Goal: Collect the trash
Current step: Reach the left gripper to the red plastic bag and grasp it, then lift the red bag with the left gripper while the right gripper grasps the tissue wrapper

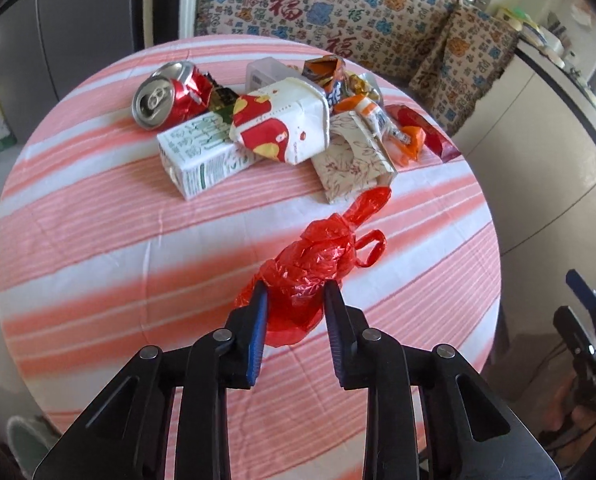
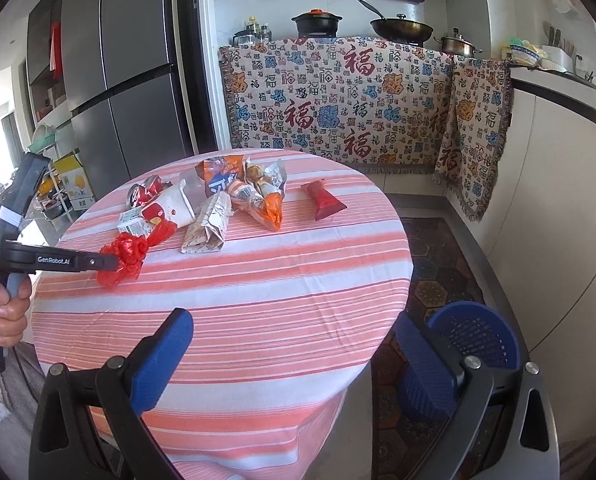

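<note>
A crumpled red plastic bag [image 1: 312,268] lies on the striped round table [image 1: 118,240]. My left gripper [image 1: 294,290] is closed around its near end; the bag also shows in the right wrist view [image 2: 124,258], held at the left gripper's tip [image 2: 112,262]. Behind it lies a pile of trash: a crushed red can [image 1: 170,94], a green-and-white carton [image 1: 202,156], a red-and-white paper cup [image 1: 282,124], a floral paper box [image 1: 352,156], snack wrappers [image 1: 382,120] and a red wrapper [image 2: 324,200]. My right gripper [image 2: 294,344] is open and empty at the table's near edge.
A blue mesh basket [image 2: 478,336] stands on the floor right of the table. A patterned cloth [image 2: 338,96] covers the counter behind, with pots [image 2: 402,28] on it. A grey fridge [image 2: 130,72] stands at back left. The right gripper appears at the left wrist view's right edge [image 1: 586,320].
</note>
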Demonstrator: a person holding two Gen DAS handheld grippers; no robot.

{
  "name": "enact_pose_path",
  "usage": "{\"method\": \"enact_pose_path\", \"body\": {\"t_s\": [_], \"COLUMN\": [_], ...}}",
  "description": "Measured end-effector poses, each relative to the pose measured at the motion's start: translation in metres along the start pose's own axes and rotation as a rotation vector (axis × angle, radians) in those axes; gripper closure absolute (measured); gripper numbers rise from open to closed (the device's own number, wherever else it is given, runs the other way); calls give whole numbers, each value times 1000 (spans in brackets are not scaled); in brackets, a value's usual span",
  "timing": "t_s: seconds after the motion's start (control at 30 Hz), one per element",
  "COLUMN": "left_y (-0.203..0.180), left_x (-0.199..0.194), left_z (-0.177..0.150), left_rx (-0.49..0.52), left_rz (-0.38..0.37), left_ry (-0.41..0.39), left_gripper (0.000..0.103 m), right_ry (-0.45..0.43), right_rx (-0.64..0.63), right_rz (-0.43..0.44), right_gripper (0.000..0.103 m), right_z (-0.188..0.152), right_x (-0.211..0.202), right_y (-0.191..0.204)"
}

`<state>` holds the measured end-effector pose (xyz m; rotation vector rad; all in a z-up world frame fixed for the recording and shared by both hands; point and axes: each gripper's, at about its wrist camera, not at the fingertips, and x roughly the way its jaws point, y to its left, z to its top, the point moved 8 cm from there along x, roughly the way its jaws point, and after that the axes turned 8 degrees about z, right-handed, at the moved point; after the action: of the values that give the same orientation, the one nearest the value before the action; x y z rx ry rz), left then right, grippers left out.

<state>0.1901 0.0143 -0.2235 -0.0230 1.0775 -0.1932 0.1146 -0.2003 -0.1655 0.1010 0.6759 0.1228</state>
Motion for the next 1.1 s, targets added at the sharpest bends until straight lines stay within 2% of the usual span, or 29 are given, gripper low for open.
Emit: {"method": "enact_pose_path", "body": {"t_s": [0.13,0.2,0.27,0.33,0.47,0.5,0.53,0.57,0.6,0.63,0.77,0.9,1.0,1.1], "left_y": [-9,-13,-15,-17,-21,-23,-24,-25,-26,-27,-24,0,20,24], "left_x": [6,8,10,13,28,31,32,33,32,33,23,2,-3,7], "left_z": [-6,-3,0,5,10,11,11,11,9,7,-1,-16,-27,-30], "left_rx": [45,98,158,224,294,298,295,284,268,247,155,-20,-124,-142], "left_rz": [-13,-15,-11,1,1,-2,-9,-31,-59,-87,-55,85,155,142], "left_ry": [-1,-14,-29,-49,-44,-45,-45,-40,-30,-16,-48,-92,-130,-124], "left_gripper": [42,35,24,18,18,19,25,43,56,80,84,85,85,83], "right_ry": [0,-1,-2,1,14,19,23,30,39,47,74,129,188,230], "right_rx": [-9,-18,-27,-29,-29,-30,-29,-26,-20,-12,7,38,61,50], "right_rz": [6,7,5,3,4,9,14,23,36,47,92,140,214,297], "right_gripper": [0,0,0,0,0,0,0,0,0,0,0,0,0,0], "right_z": [0,0,-1,-2,-5,-6,-7,-7,-8,-8,-2,9,20,35], "right_x": [-1,-2,-3,-3,0,2,3,5,8,12,36,78,115,148], "right_y": [2,5,6,7,9,9,10,10,10,9,5,6,23,53]}}
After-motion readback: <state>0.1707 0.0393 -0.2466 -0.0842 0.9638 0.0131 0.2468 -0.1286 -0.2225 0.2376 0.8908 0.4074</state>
